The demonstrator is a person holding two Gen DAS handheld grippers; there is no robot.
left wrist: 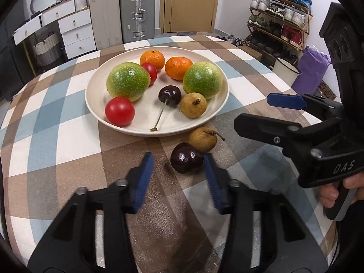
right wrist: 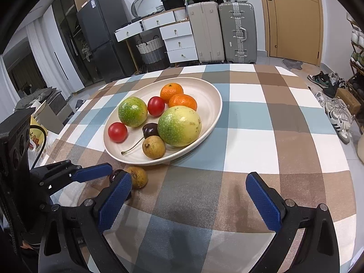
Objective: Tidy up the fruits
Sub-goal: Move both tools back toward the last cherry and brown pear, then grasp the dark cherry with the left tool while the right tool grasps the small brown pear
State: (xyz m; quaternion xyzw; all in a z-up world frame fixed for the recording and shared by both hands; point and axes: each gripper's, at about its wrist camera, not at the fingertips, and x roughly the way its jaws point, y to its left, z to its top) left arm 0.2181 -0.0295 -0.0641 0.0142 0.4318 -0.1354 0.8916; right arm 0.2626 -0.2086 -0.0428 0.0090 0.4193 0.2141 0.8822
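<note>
I have the left gripper low over the checked bench, its jaws around a dark cherry that lies on the cloth just in front of the plate. The right pad touches the cherry, the left pad stands clear of it, so nothing is clamped. A brown longan sits just beside the cherry, close to the plate's rim. On the plate I see two green-yellow fruits, two oranges, two tomatoes, a stemmed cherry and another longan. My right gripper hovers over bare cloth to the right of the cherry, jaws spread wide with nothing between them.
</note>
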